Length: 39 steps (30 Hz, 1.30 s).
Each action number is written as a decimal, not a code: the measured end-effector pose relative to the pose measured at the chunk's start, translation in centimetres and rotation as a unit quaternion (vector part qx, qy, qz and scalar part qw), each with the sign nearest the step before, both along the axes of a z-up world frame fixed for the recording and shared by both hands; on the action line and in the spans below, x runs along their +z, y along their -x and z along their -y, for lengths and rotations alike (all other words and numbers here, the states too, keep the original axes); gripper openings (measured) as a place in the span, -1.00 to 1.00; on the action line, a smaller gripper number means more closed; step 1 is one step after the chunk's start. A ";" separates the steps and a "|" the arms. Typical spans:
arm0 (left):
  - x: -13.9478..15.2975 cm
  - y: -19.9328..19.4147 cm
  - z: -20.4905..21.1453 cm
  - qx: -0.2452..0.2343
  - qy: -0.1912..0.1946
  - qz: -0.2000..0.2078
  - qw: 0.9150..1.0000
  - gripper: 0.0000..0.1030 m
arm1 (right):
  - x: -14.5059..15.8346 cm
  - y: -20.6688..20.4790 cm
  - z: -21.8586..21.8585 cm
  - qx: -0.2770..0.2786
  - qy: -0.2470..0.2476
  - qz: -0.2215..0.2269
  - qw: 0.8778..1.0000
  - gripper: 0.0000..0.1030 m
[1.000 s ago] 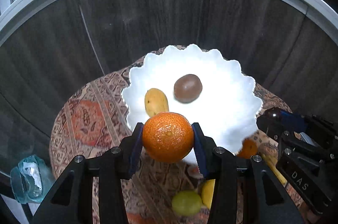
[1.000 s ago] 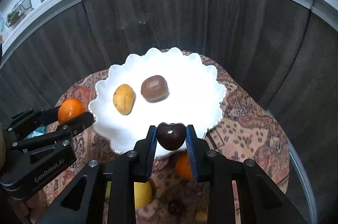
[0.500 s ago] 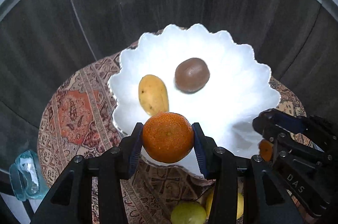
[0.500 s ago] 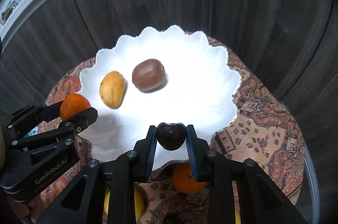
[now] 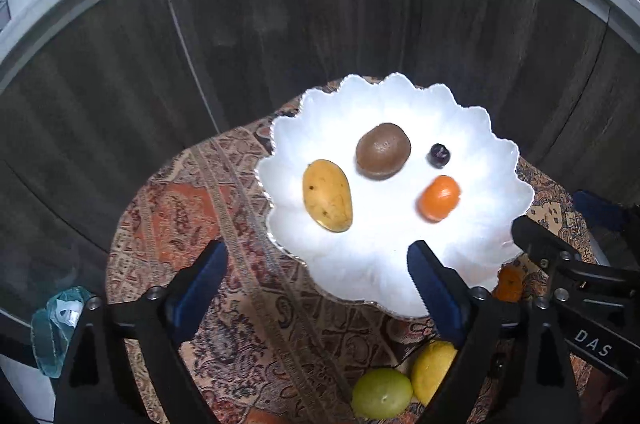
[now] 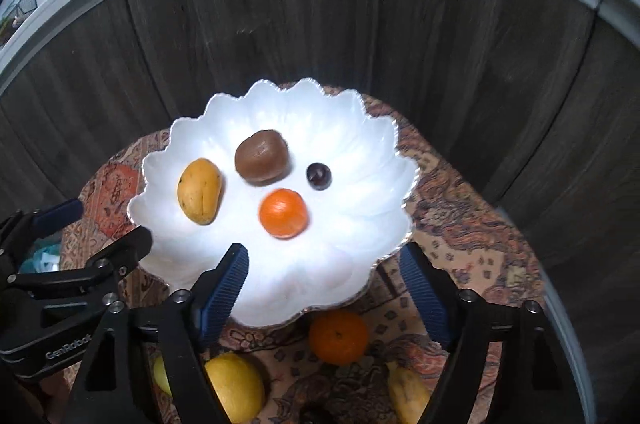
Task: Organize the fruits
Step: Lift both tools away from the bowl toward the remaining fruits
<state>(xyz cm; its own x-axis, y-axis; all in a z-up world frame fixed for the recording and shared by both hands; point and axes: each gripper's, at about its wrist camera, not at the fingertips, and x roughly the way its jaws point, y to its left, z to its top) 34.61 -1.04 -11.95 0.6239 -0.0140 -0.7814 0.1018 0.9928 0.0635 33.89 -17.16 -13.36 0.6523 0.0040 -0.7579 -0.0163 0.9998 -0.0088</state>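
Note:
A white scalloped bowl (image 5: 496, 151) (image 6: 360, 127) sits on a patterned round mat. In it lie a yellow mango (image 5: 327, 195) (image 6: 199, 191), a brown kiwi (image 5: 383, 151) (image 6: 261, 155), a dark cherry (image 5: 439, 155) (image 6: 319, 175) and an orange (image 5: 439, 197) (image 6: 283, 207). My left gripper (image 5: 316, 274) is open and empty over the bowl's near left rim. My right gripper (image 6: 324, 276) is open and empty over the bowl's near rim.
On the mat in front of the bowl lie a green lime (image 5: 382, 393), a lemon (image 5: 432, 370) (image 6: 234, 386), another orange (image 6: 338, 336) and a banana (image 6: 406, 392). Dark wood cabinet doors (image 5: 280, 23) stand behind. A blue-green plastic wrapper (image 5: 52, 328) lies at left.
Both grippers opened. The orange left the left gripper and the cherry left the right gripper; both now lie in the bowl. Both grippers pulled back a little.

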 end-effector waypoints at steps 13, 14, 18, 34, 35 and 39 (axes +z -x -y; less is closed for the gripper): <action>3.0 3.9 -0.7 0.002 0.014 0.032 0.999 0.97 | 3.8 4.4 -0.1 -0.019 0.024 0.039 0.999 0.63; 3.2 4.3 -0.7 0.003 0.014 0.033 0.999 0.97 | 3.9 4.7 0.0 -0.020 0.024 0.040 0.999 0.63; 3.6 5.3 -0.5 0.001 0.013 0.042 0.999 0.97 | 4.4 5.7 0.4 -0.029 0.021 0.043 0.998 0.63; 2.2 7.9 0.1 -0.013 -0.001 0.036 0.999 0.97 | 3.6 8.6 1.1 -0.051 0.043 0.042 0.997 0.63; 2.0 8.1 0.2 -0.015 0.000 0.033 0.999 0.97 | 3.3 8.8 1.2 -0.052 0.044 0.039 0.997 0.63; 0.9 8.5 0.9 -0.024 0.002 0.023 0.999 0.97 | 2.2 9.5 2.0 -0.061 0.041 0.028 0.997 0.63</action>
<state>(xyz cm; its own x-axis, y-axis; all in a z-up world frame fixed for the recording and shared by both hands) 26.13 -1.98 -11.02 0.6578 -0.0473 -0.7517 0.1461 0.9871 0.0658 24.36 -19.20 -11.13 0.6857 -0.1374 -0.7148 0.1077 0.9904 -0.0871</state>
